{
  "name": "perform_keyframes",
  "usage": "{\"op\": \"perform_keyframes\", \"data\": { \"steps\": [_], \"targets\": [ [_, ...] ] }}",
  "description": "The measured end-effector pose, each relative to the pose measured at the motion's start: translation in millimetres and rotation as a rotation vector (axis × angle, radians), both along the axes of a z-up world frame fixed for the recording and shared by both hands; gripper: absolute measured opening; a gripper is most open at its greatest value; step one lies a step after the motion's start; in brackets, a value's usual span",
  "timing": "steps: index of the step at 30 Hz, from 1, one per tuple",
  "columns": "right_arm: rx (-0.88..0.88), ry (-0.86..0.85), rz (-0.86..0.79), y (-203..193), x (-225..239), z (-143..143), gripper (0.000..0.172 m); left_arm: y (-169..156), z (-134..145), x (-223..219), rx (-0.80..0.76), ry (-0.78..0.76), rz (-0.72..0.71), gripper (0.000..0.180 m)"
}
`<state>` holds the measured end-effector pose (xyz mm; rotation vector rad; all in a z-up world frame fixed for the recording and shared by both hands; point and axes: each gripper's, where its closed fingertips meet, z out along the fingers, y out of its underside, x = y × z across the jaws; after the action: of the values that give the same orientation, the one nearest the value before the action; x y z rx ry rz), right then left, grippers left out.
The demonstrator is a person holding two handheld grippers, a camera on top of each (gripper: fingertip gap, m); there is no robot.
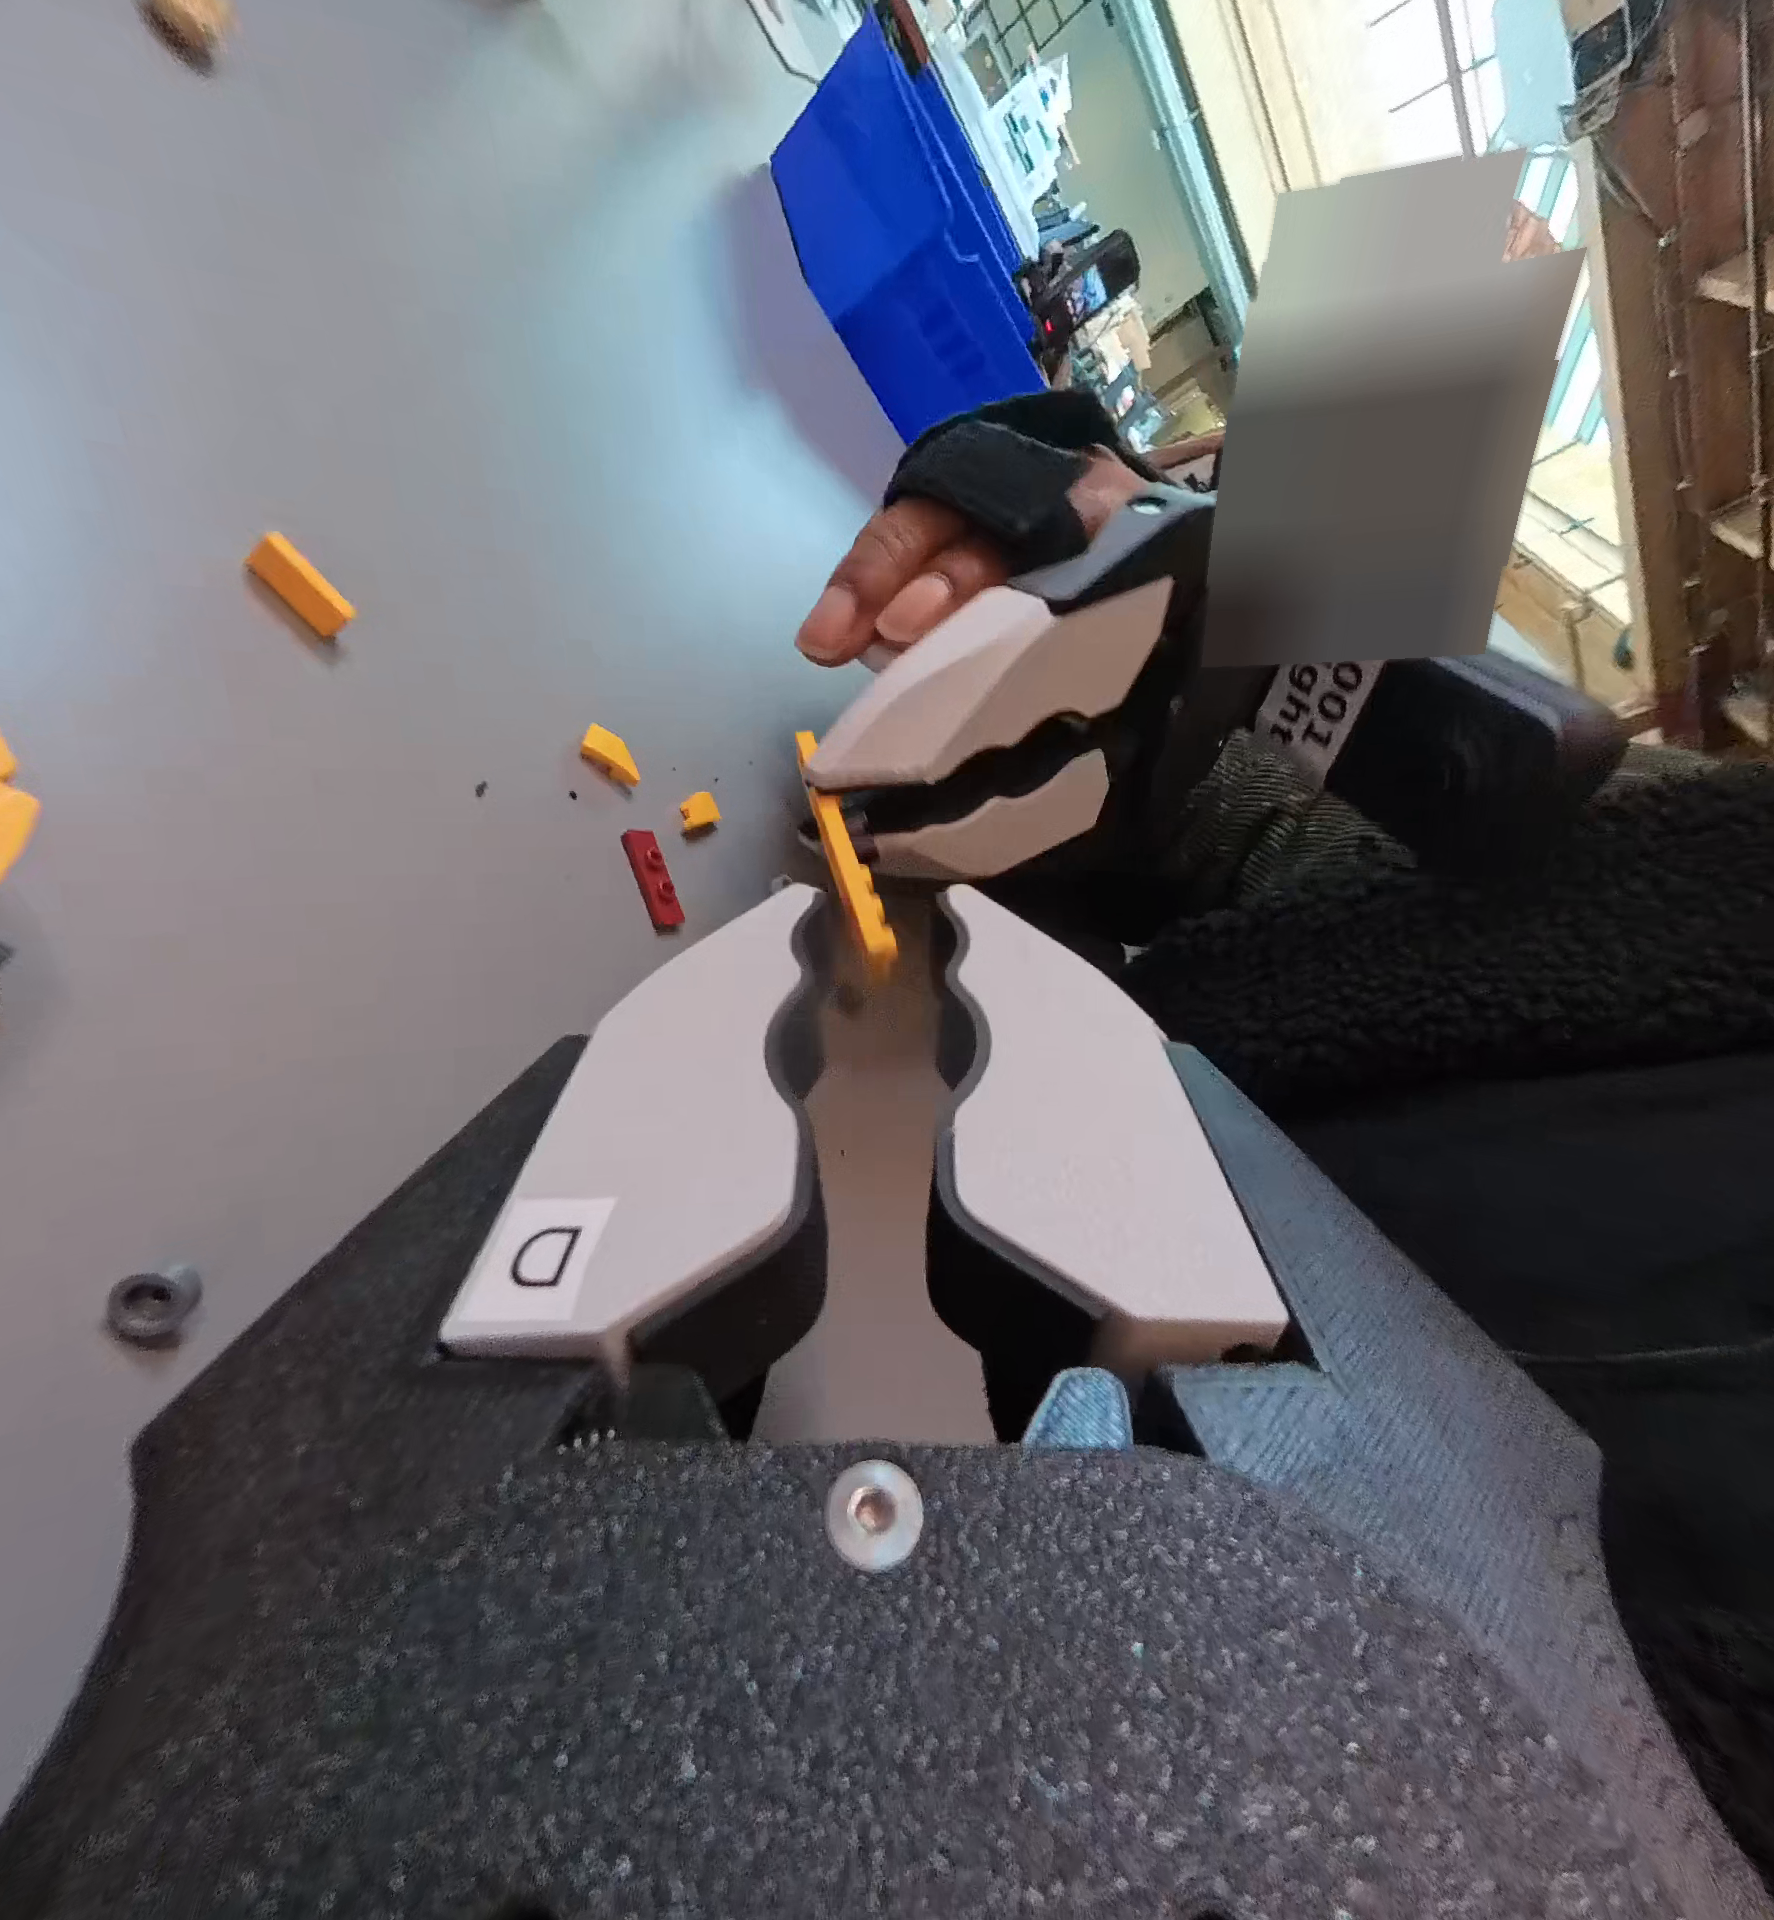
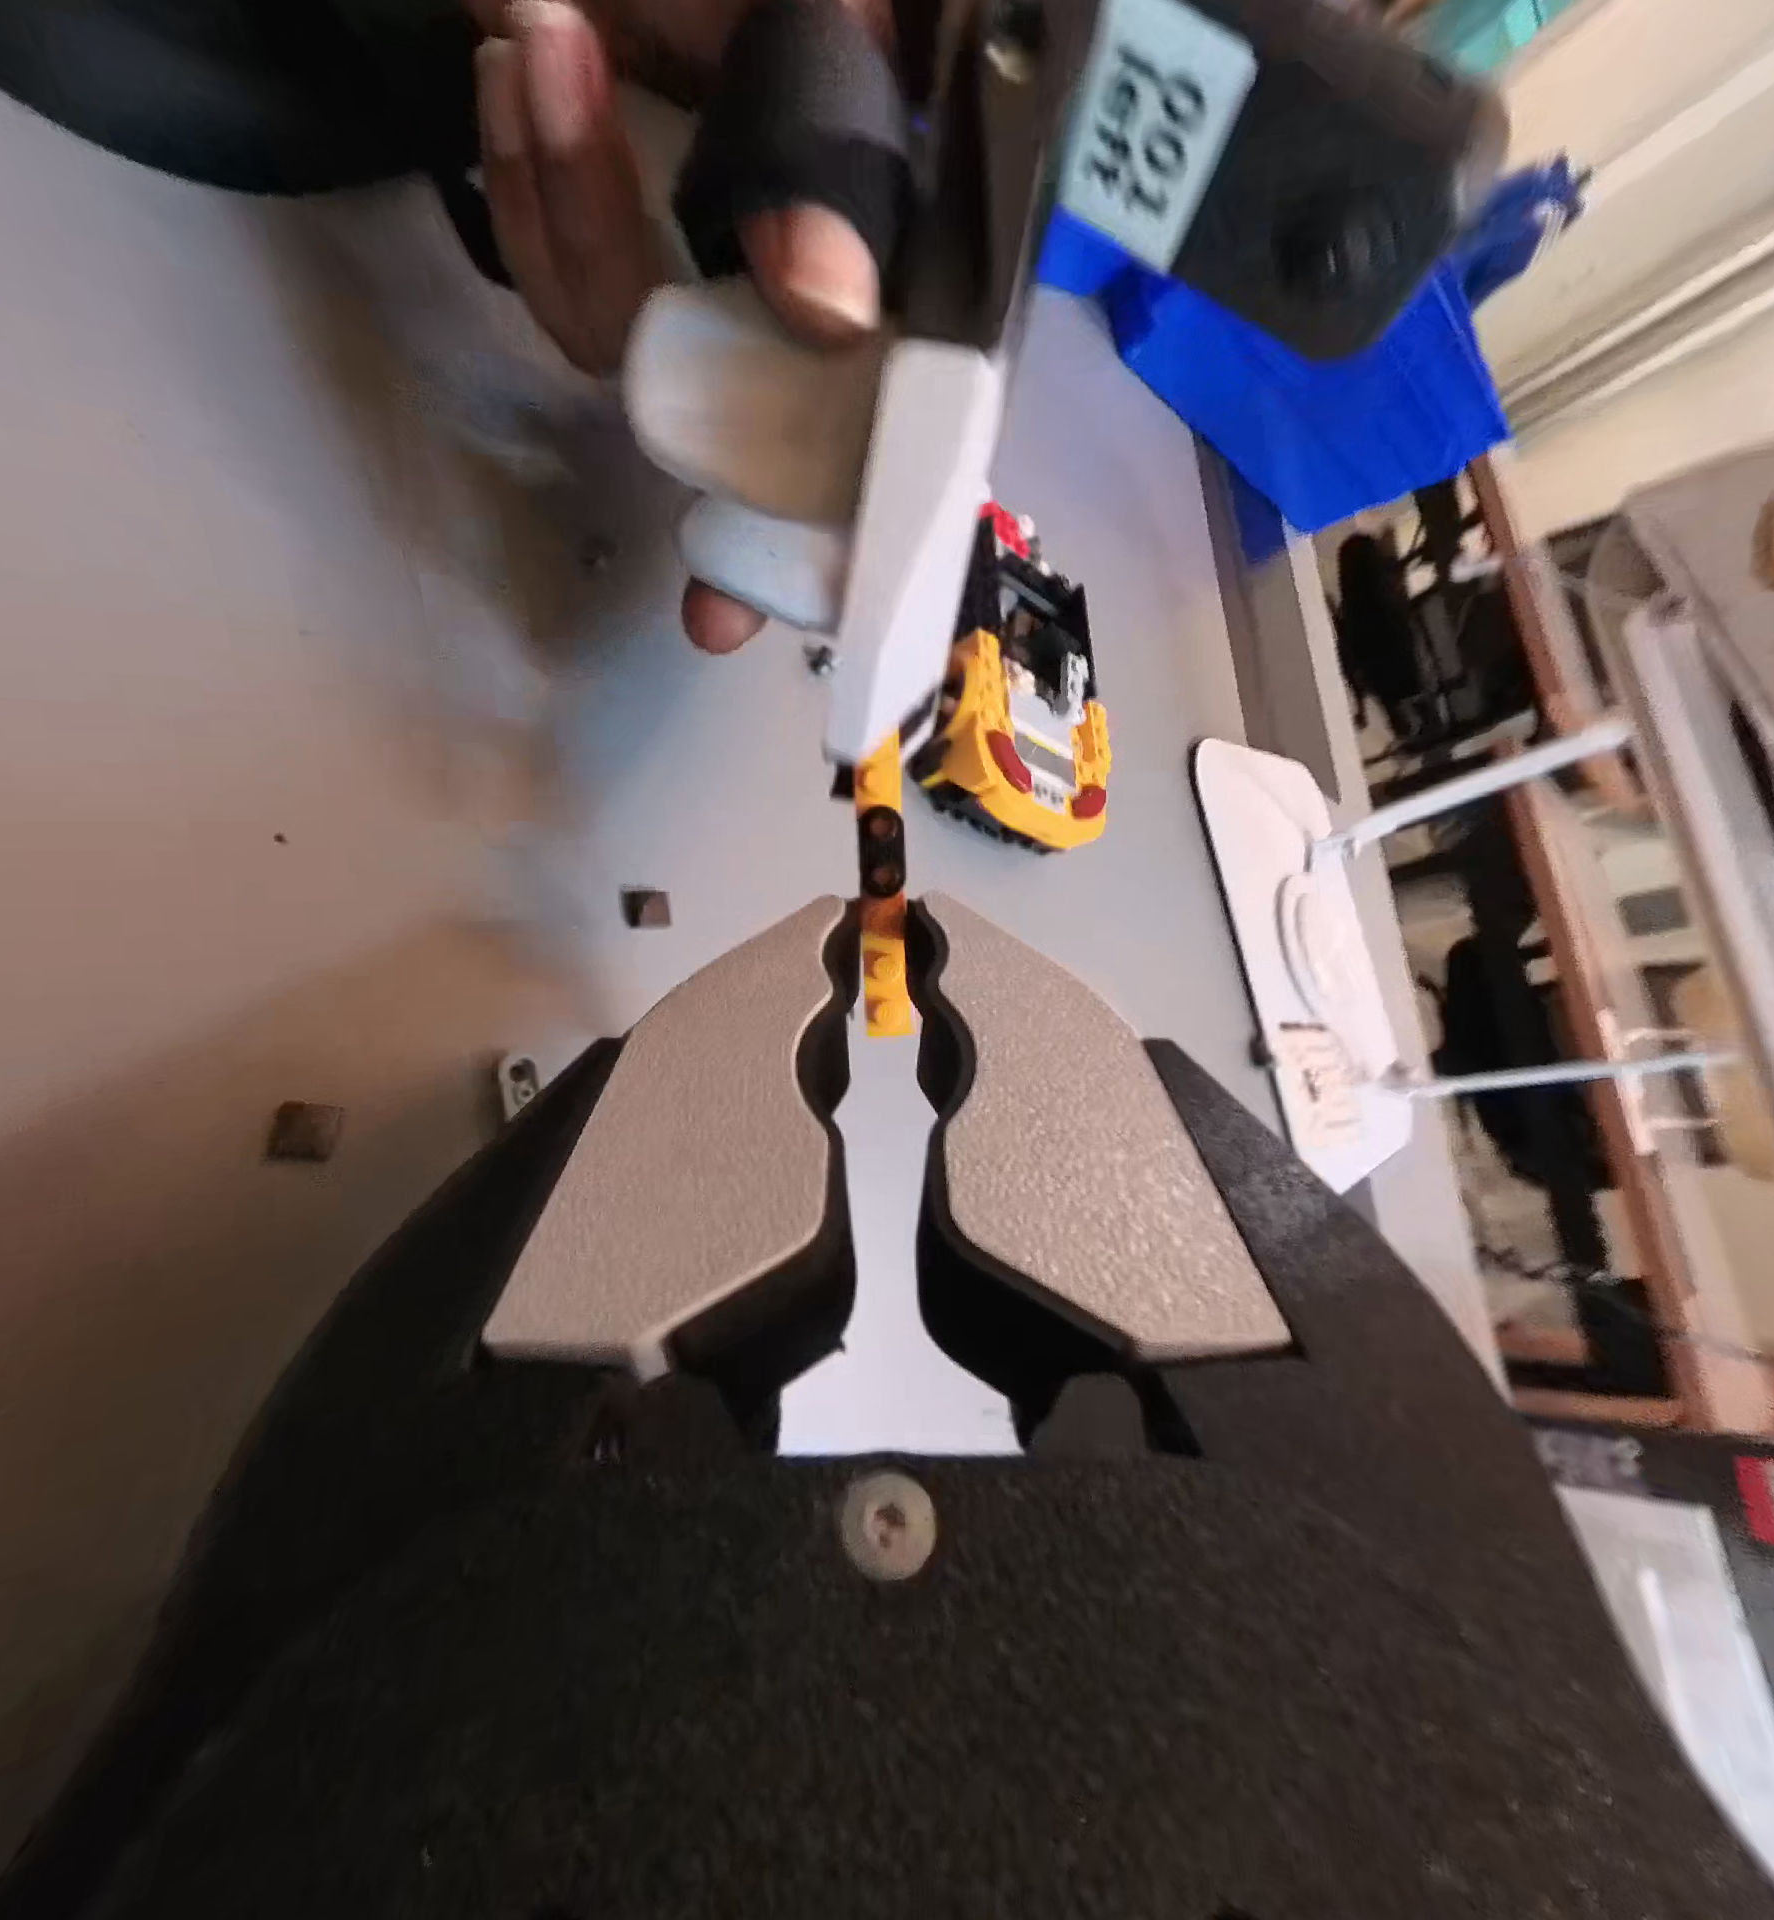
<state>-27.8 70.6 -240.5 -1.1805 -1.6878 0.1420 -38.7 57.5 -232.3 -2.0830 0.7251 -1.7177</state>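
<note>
Clamping one end of the yellow plate (image 2: 885, 997), right tongs (image 2: 883, 925) press both pads on it. The other end sits untouched between released left tongs (image 1: 878, 899). Probably light, stiff, slick; best held across the flat faces.

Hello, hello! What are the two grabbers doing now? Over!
Right gripper pinching yellow strip. Left gripper open around strip's other end. Red brick lies nearby.

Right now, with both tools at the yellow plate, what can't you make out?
- Left tool: its open fingers flank the yellow plate; contact is blurred in the left wrist view.
- Left tool's tips: motion blur smears them in the right wrist view.
- Yellow model: partly hidden behind the left tool.
- Right tool grips the plate.
</note>
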Motion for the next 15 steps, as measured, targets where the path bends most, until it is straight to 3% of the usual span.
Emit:
{"op": "perform_keyframes", "data": {
  "steps": [1,5,9,13,15],
  "targets": [
    [-0.036,0.020,-0.017,3.3,2.6,1.8,0.008,1.9,2.4,-2.1,0.029,-0.002,0.010,0.018],
    [-0.079,0.067,-0.015,4.0,4.1,8.1,0.008,7.7,8.8,-4.8,0.052,-0.026,0.044,0.006],
    [-0.064,0.051,-0.020,4.6,3.4,4.3,0.008,11.8,1.9,-6.4,0.040,0.007,0.075,0.004],
    [-0.024,0.019,-0.039,4.6,-2.8,4.6,0.022,13.0,-3.6,-5.4,0.045,0.059,0.089,0.005],
    [0.013,-0.007,-0.039,3.3,-7.0,3.2,0.016,11.5,-5.6,-2.5,0.059,0.084,0.087,0.004]
  ]
}}
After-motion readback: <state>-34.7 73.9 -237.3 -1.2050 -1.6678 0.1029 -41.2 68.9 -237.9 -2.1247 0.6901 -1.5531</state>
